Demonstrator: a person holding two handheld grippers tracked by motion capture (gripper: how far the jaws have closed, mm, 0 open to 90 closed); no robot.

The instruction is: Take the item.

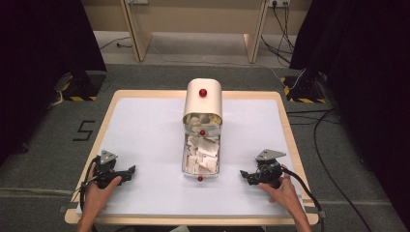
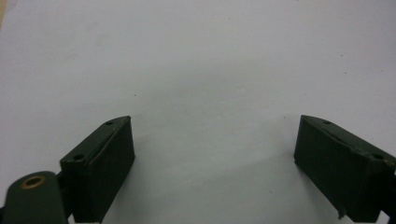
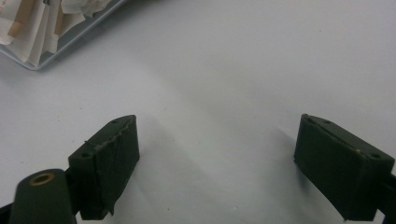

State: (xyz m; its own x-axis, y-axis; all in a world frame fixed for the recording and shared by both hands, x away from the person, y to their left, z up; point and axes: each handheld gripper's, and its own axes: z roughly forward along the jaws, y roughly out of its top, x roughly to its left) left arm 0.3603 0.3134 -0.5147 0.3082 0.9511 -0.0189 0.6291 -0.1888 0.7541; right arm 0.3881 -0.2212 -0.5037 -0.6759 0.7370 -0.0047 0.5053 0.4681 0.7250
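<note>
- Jaws of both grippers stand wide apart with nothing between them: the left gripper [image 1: 126, 172] [image 2: 212, 163] rests on the near left of the counter, the right gripper [image 1: 245, 175] [image 3: 215, 163] on the near right, each held by a hand.
- White-topped wooden counter [image 1: 145, 125] carries everything.
- Cream metal box with a rounded roll-top lid [image 1: 203, 104] stands at mid-counter, well apart from both grippers.
- Clear tray of folded paper slips [image 1: 201, 154] [image 3: 44, 28] extends from it toward the person.
- Small red knobs [image 1: 203, 92] sit on lid and tray.
</note>
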